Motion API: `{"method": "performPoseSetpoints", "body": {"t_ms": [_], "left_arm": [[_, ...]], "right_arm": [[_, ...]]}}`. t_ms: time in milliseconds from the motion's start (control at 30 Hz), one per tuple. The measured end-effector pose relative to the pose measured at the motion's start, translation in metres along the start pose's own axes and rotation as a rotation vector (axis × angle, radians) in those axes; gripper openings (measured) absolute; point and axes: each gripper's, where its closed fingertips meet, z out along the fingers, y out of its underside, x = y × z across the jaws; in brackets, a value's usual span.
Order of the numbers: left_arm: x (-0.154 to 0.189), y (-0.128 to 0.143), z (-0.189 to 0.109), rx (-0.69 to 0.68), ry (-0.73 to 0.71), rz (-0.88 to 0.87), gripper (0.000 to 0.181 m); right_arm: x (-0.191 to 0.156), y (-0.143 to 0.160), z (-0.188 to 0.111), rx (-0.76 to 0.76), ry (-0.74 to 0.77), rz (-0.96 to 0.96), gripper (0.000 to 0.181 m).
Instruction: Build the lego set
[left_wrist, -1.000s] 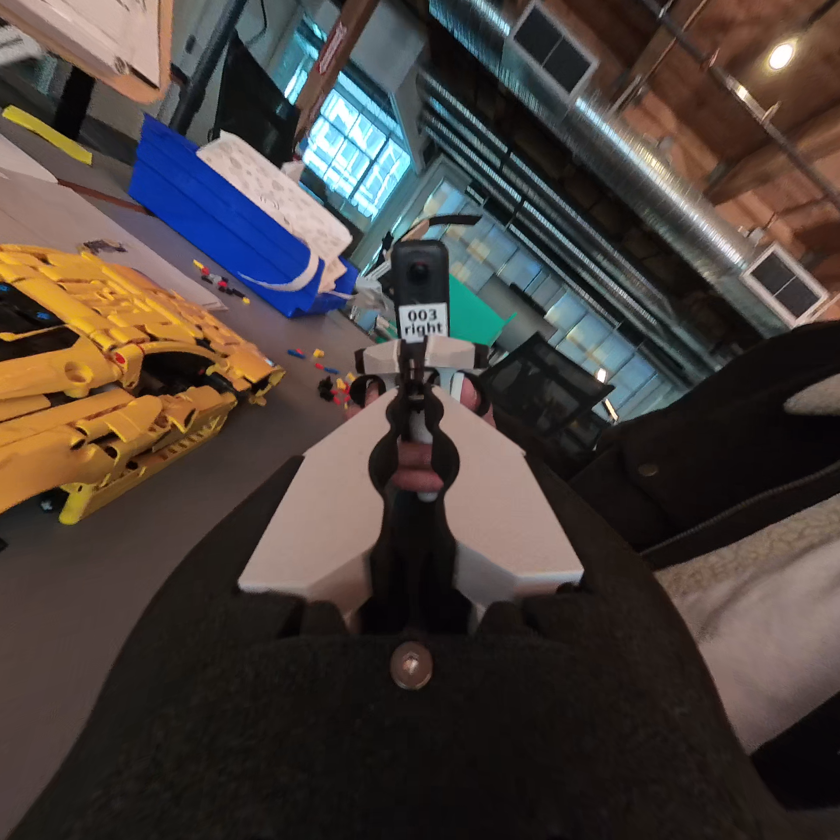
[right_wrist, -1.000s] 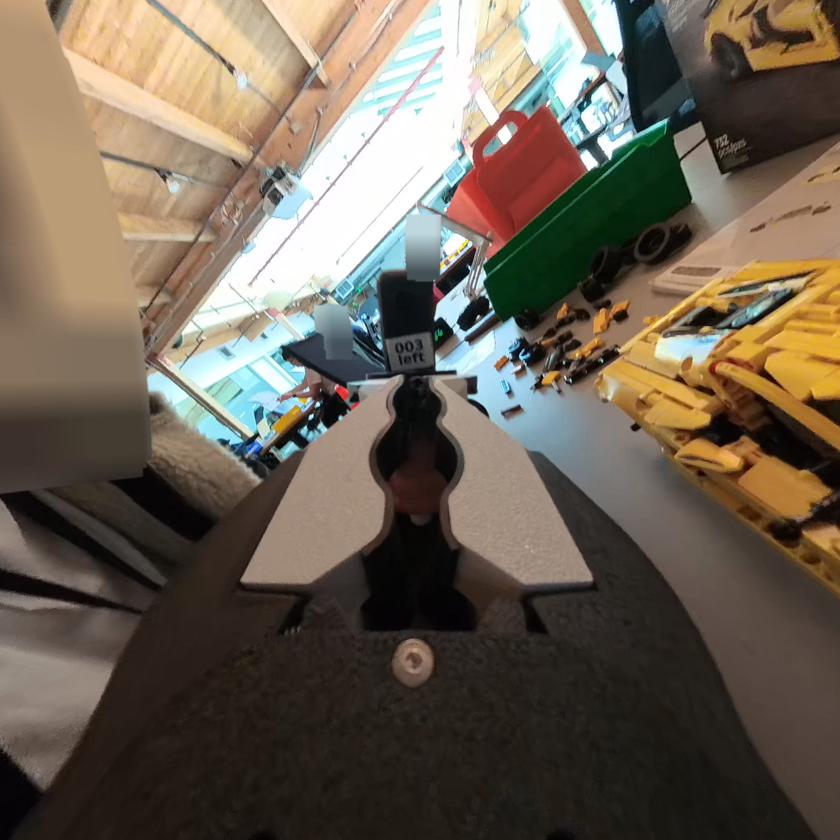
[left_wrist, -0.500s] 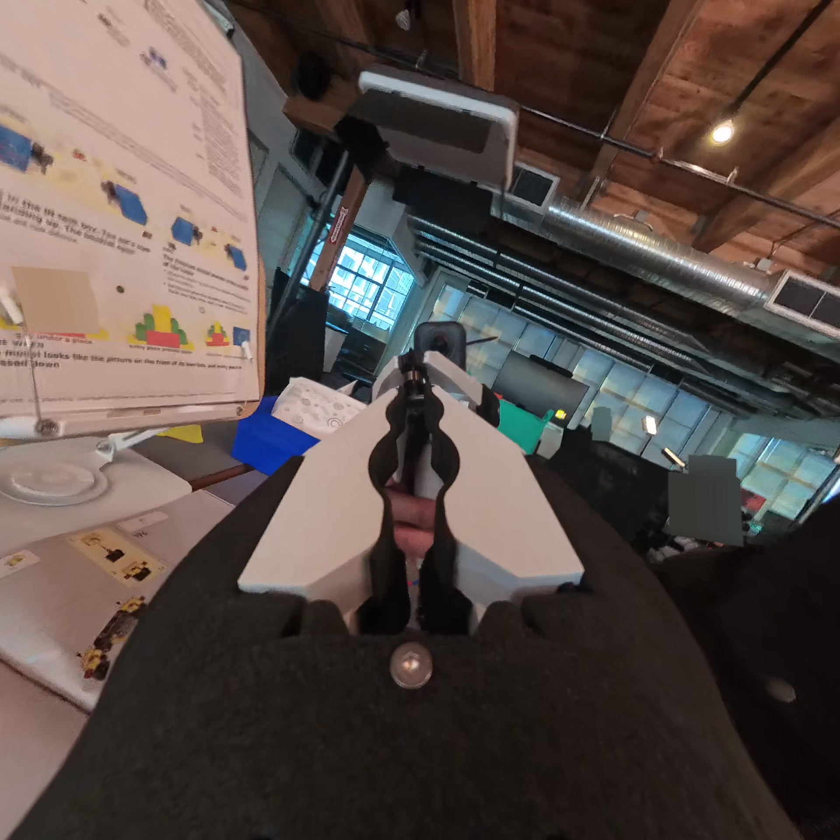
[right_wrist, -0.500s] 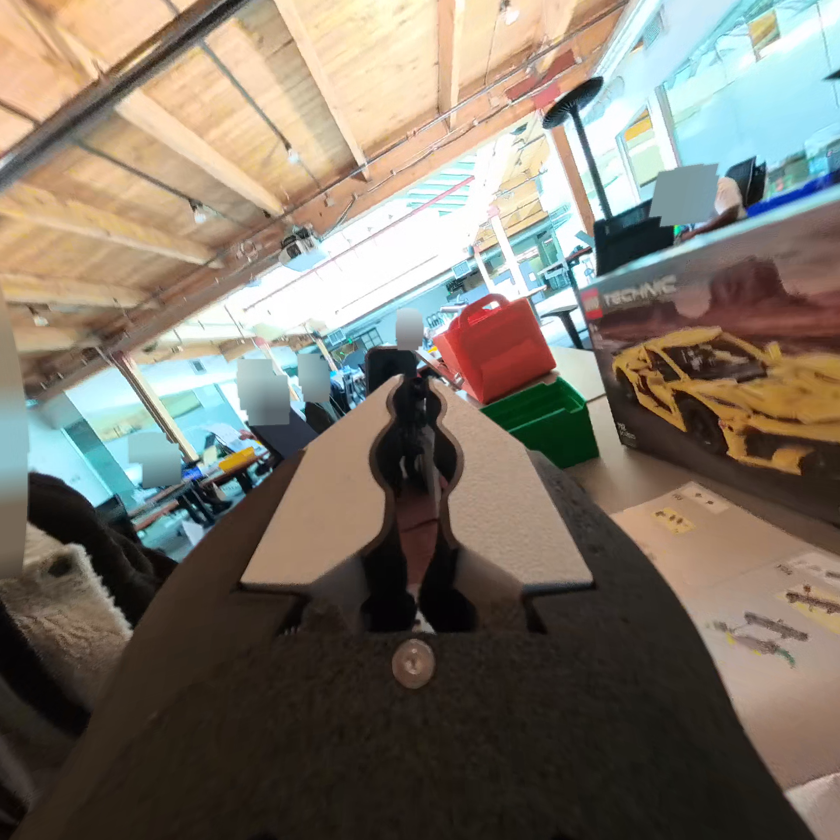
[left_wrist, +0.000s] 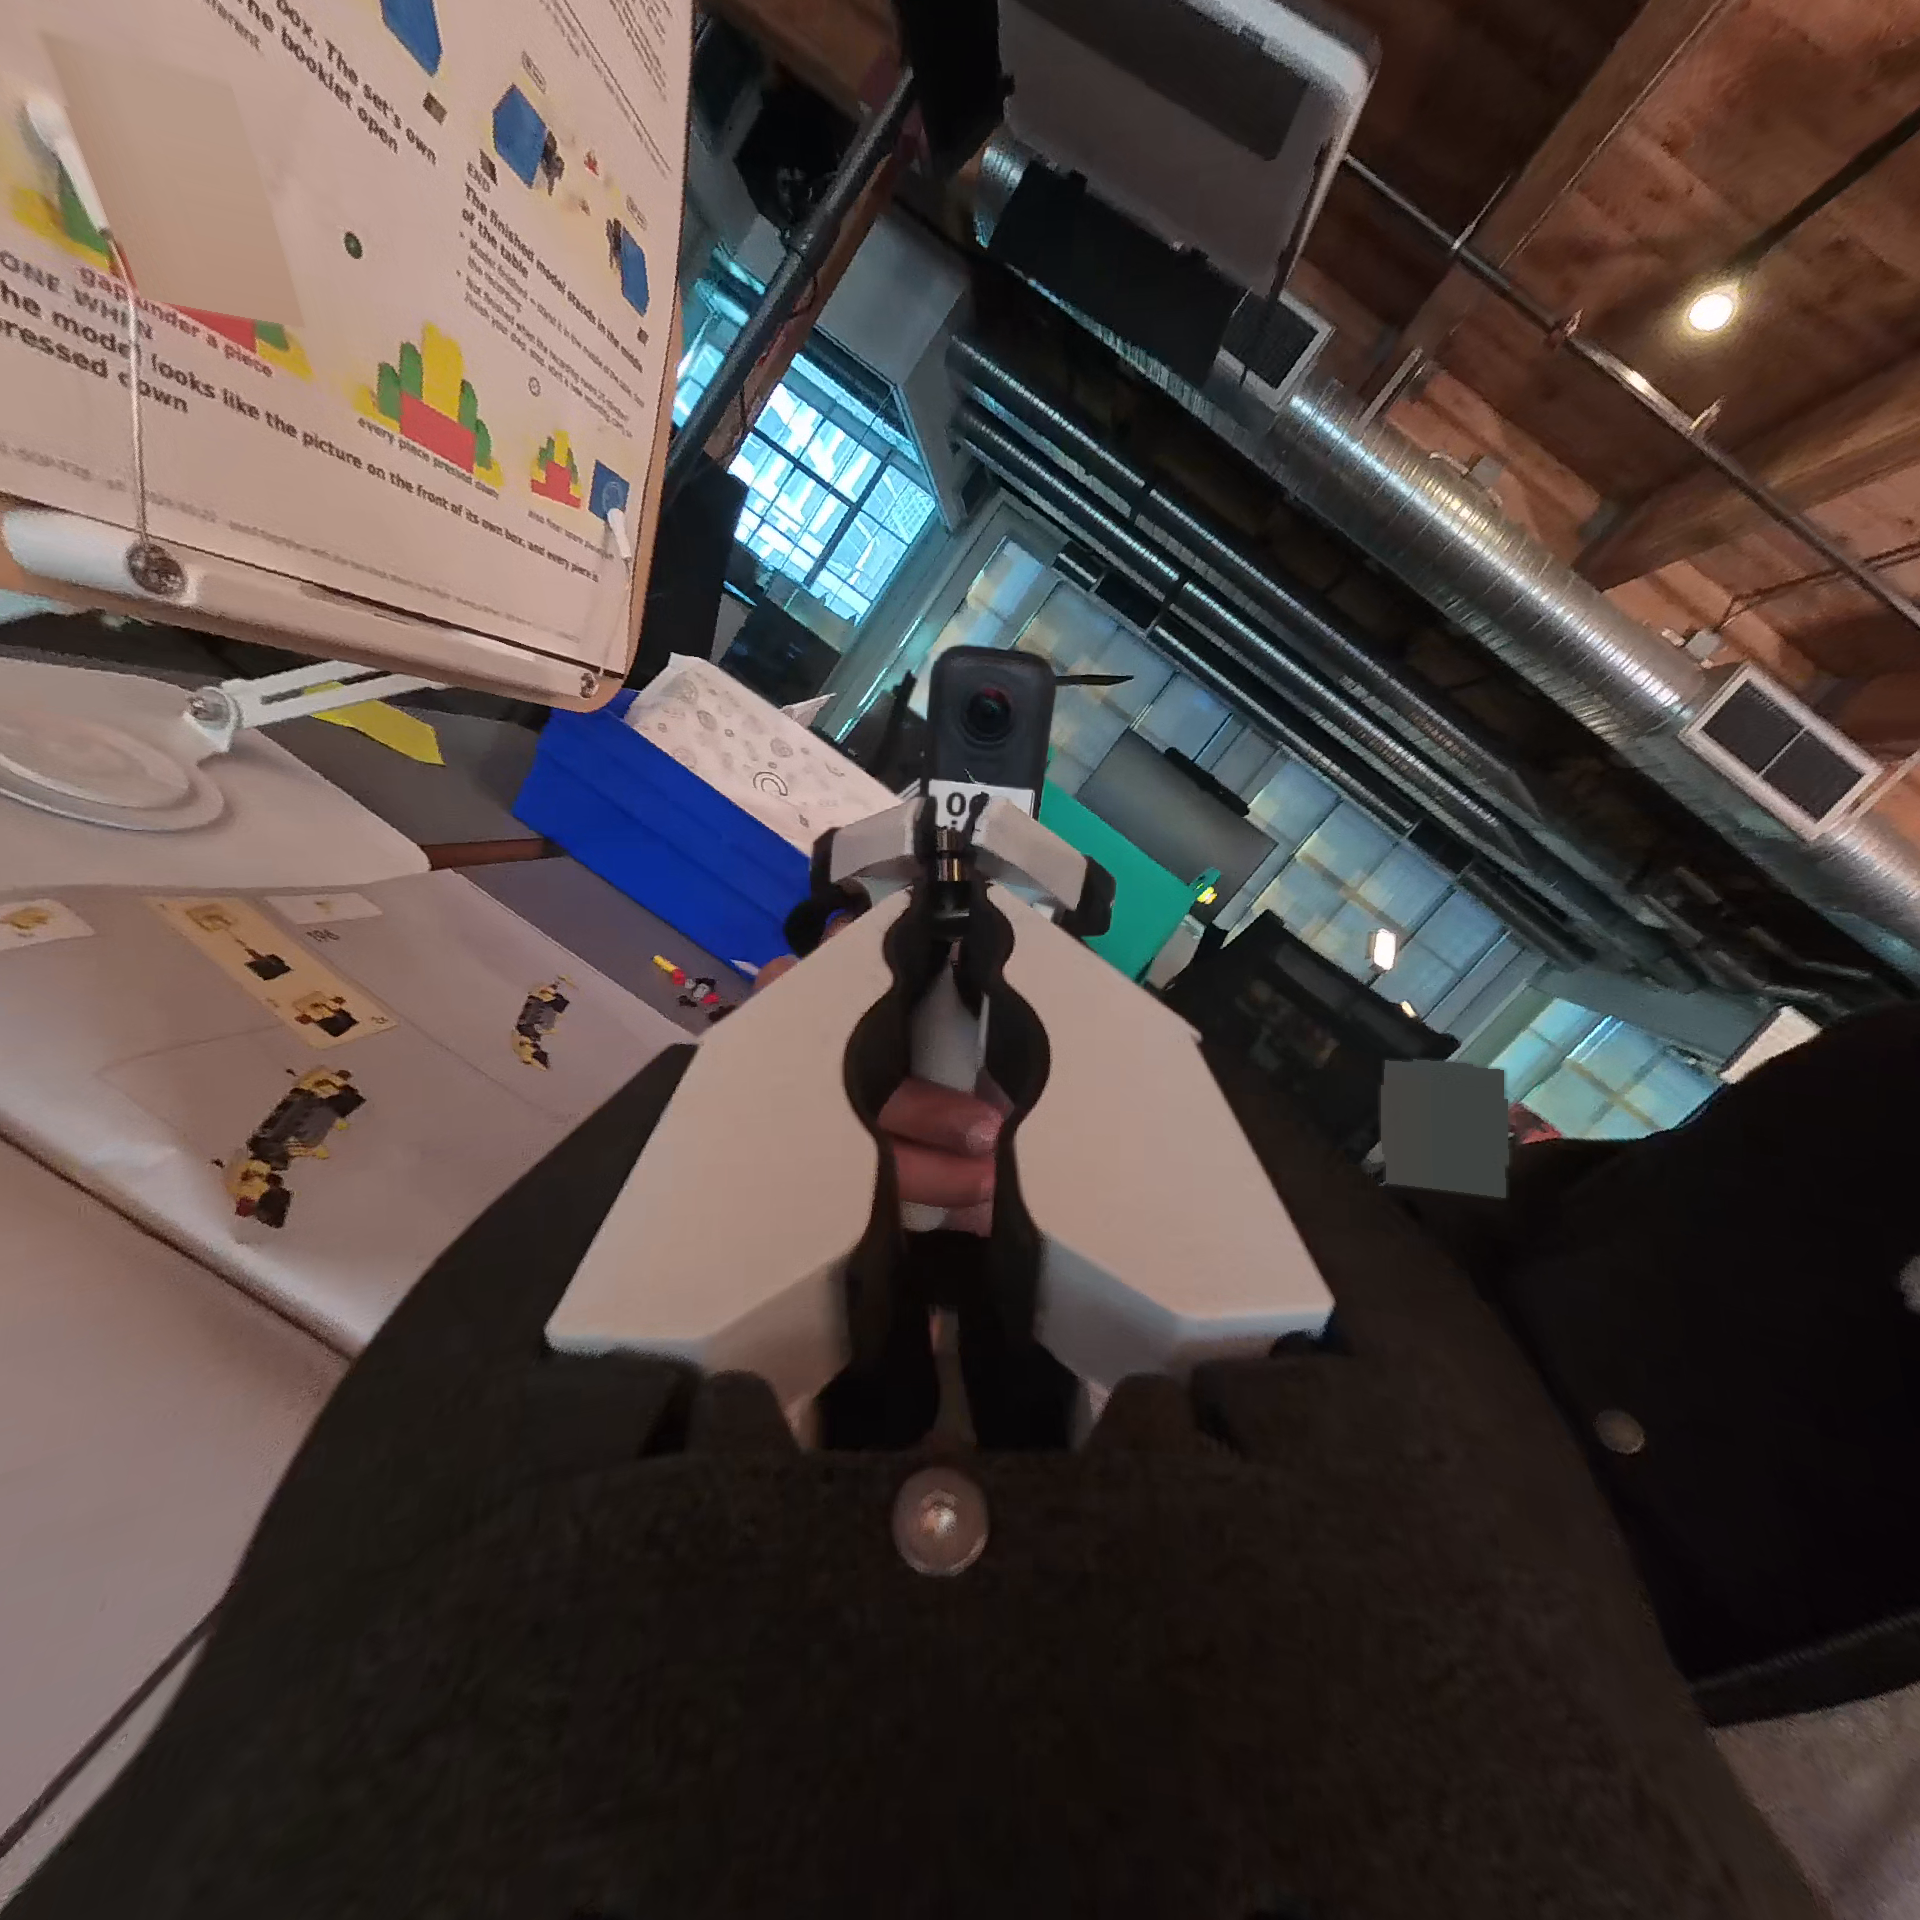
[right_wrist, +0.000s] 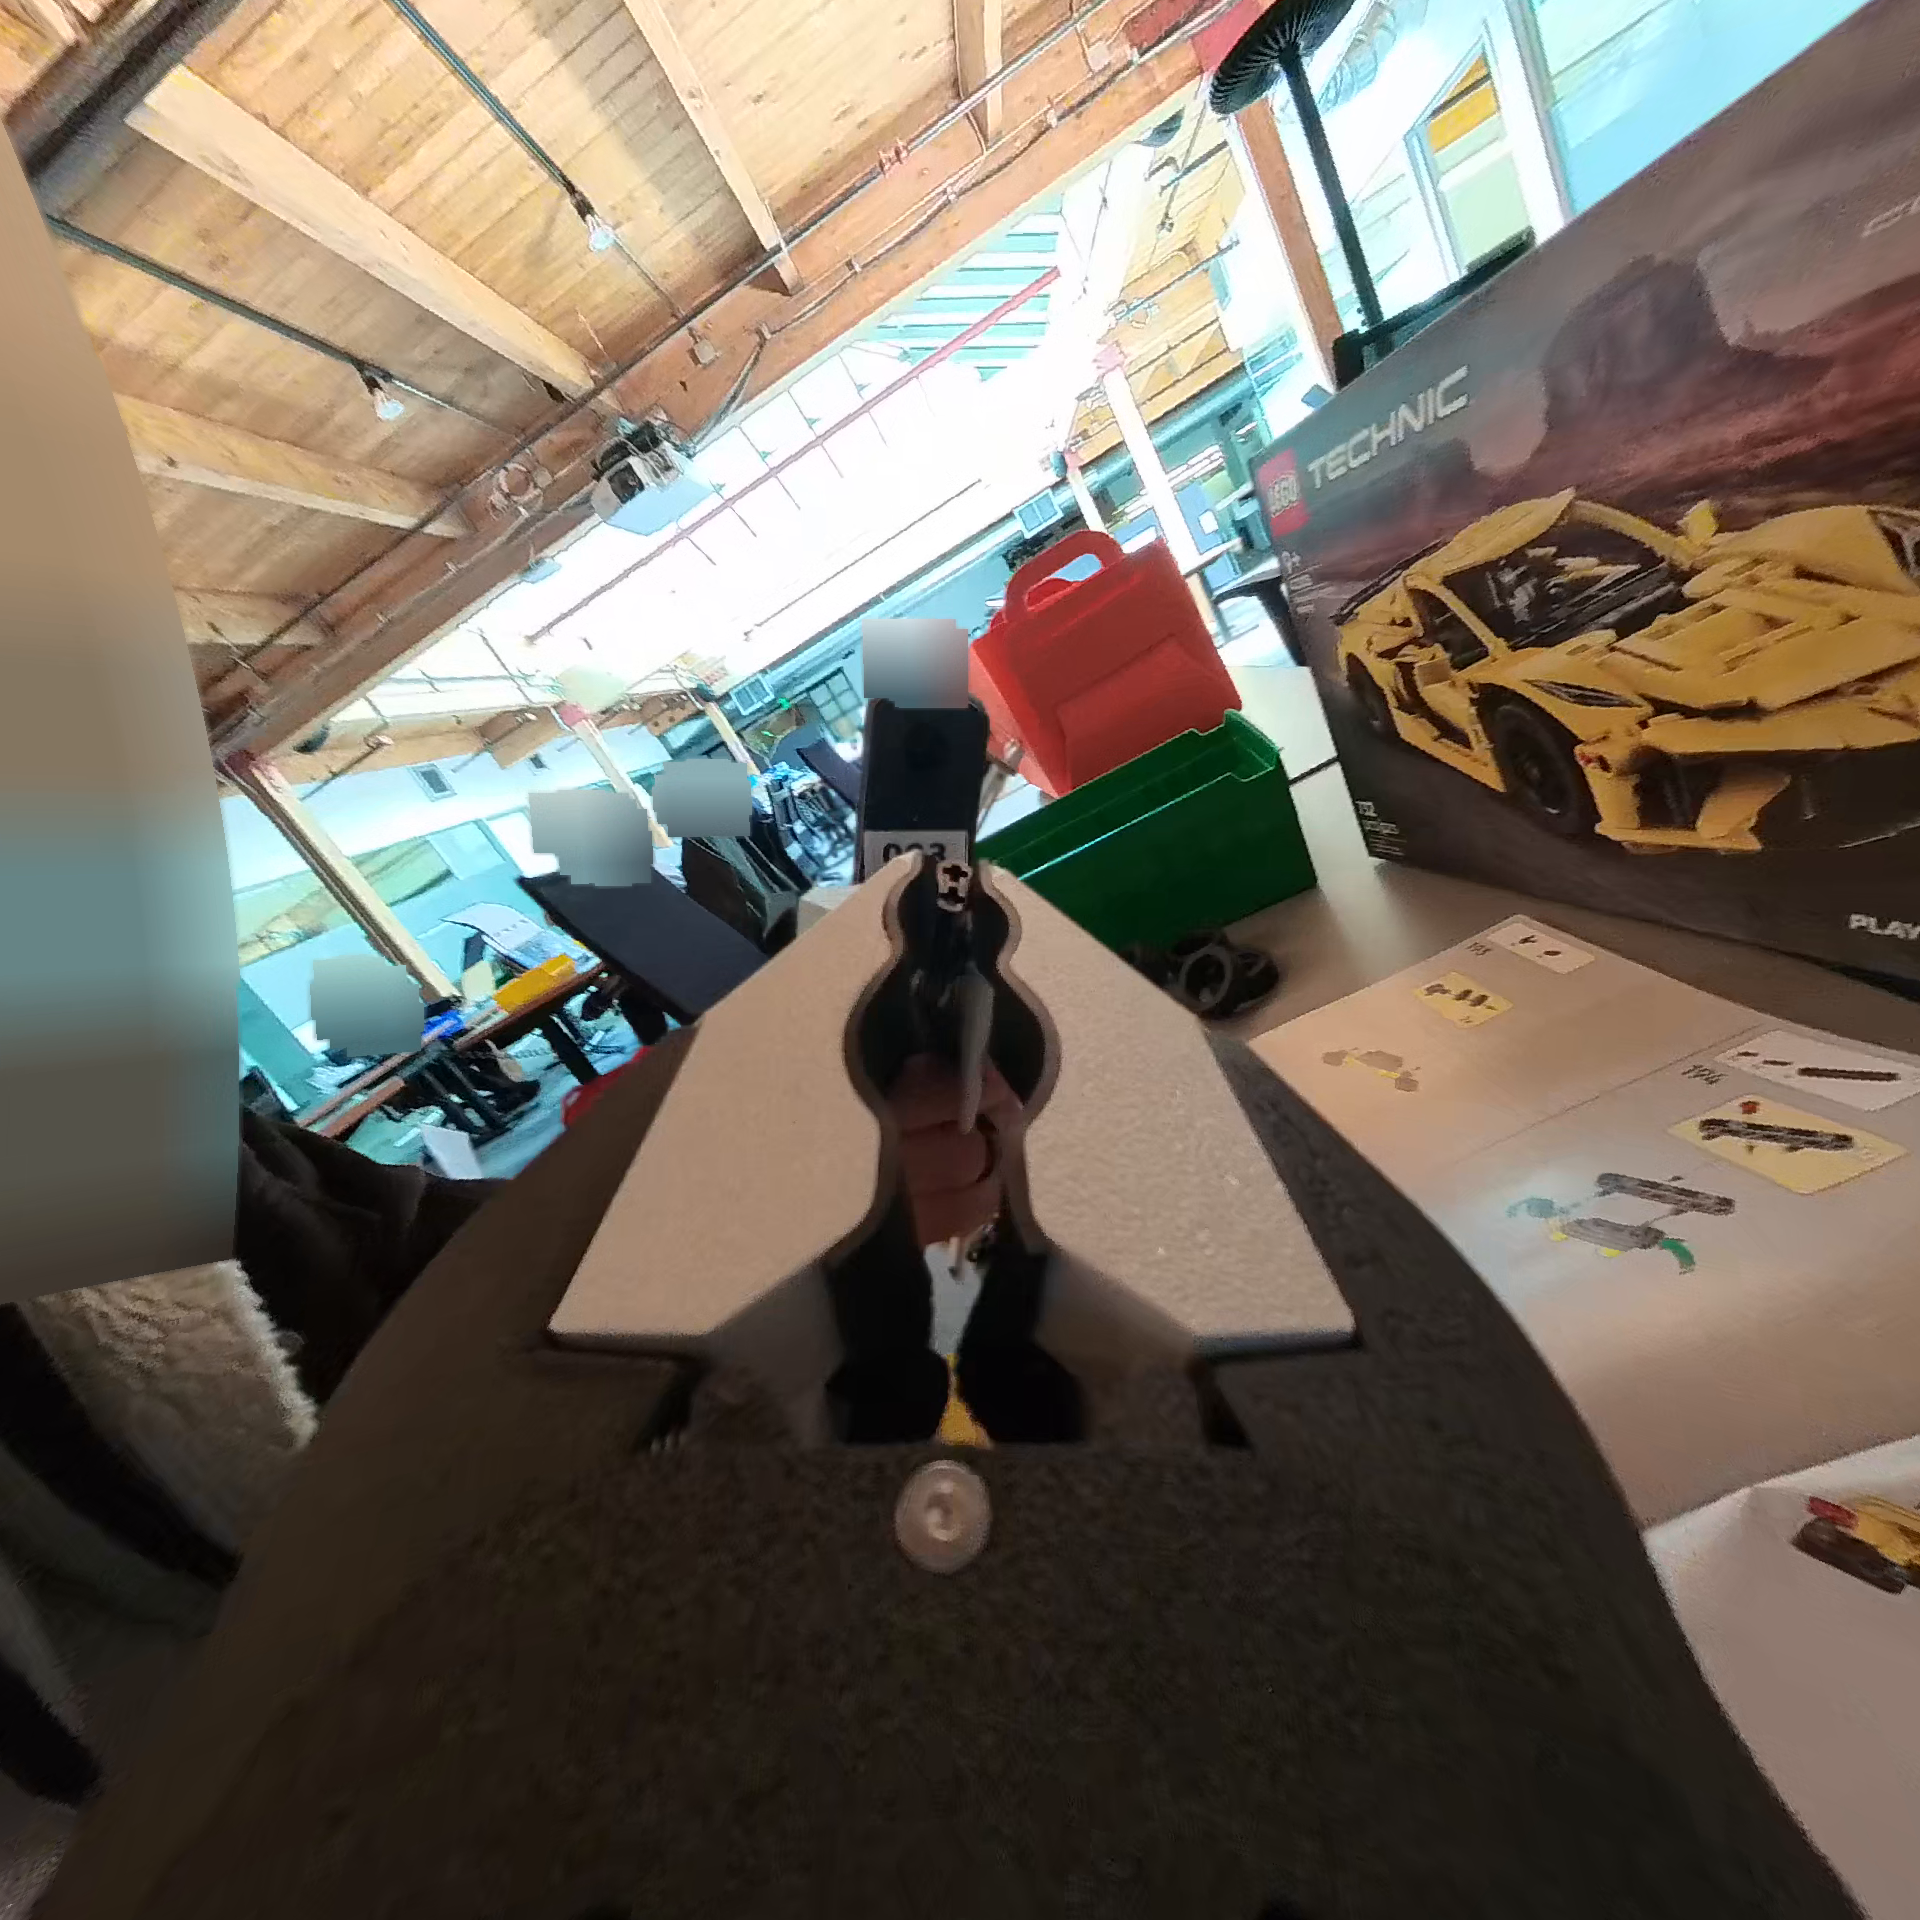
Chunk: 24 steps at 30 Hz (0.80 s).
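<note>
Both tongs tilted back down; each pinches small black piece (right_wrist: 952, 883); green bin (right_wrist: 1164, 831) contents hidden.

Pale grey angular fingers (left_wrist: 1122, 1143) on black felt-like mounts, one silver screw (left_wrist: 938, 1525) centred; dark sleeves.

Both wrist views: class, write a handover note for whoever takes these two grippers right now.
Left gripper: shut, tips meeting the right's.
Right gripper: shut on small black piece.
Things: open booklet, set box and green bin on the table; loose pieces by the blue bin.
Done: cannot tell; the model is out of view.
To do: probably fit this piece to the model.
</note>
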Motion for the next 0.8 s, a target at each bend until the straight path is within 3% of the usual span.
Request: {"method": "performPoseSetpoints", "body": {"t_ms": [400,433,533,633,733,800], "left_arm": [[0.005,-0.005,0.0,0.029,0.009,0.038,0.005],[0.006,-0.005,0.0,0.026,0.007,0.043,0.006],[0.001,-0.006,-0.002,0.034,-0.016,0.046,0.006],[-0.001,-0.005,-0.002,0.029,-0.03,0.047,0.006],[-0.006,-0.001,-0.001,0.014,-0.066,0.049,0.006],[-0.008,-0.003,-0.002,0.034,-0.072,0.027,0.006]], "right_arm": [[-0.005,-0.006,0.004,0.008,-0.014,-0.029,0.006],[-0.006,-0.009,0.002,0.005,-0.005,-0.092,0.006],[-0.005,-0.013,-0.003,-0.073,0.09,-0.376,0.044],[0.007,0.004,-0.008,-0.362,0.299,-0.79,0.046],[0.009,0.0,-0.008,-0.474,0.52,-1.115,0.043],[0.003,-0.003,-0.005,-0.492,0.592,-1.27,0.029]]}}
